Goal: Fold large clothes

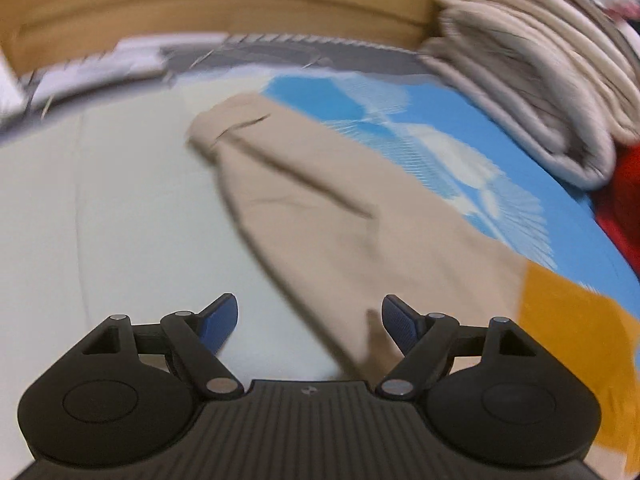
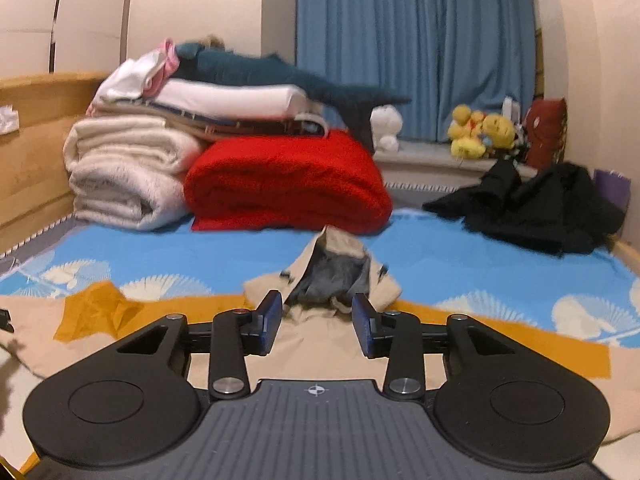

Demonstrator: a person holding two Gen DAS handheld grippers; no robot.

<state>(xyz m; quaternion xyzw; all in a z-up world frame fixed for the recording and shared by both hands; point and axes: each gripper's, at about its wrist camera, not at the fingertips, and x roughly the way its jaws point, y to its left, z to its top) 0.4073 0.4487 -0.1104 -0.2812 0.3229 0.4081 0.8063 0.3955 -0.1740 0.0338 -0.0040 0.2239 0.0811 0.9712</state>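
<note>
1. My left tool: black, blue ribbed pads, jaws spread wide with nothing gripped; a beige sleeve runs beneath the gap. View smeared.
2. My right tool: same make, jaws part open, no pad pressing on cloth; it hangs over the coat's collar end.
3. Beige coat: the large garment, smooth woven cloth, lying flat on the bed. Grey-lined hood bunched just beyond my right tool; one long tapering sleeve stretched across a pale sheet. Lower part cut off by the tool body.
4. Bed cover: blue with white fan print, mustard band near the coat.
5. Red fleece blanket, folded, thick, fuzzy.
6. Cream blanket, rolled in layers, touching the red one; white and dark folded textiles stacked above, details unclear.
7. Black garment, crumpled heap, far right.
8. Wooden headboard; plush toys, blurred, on a sill before blue curtains.
</note>
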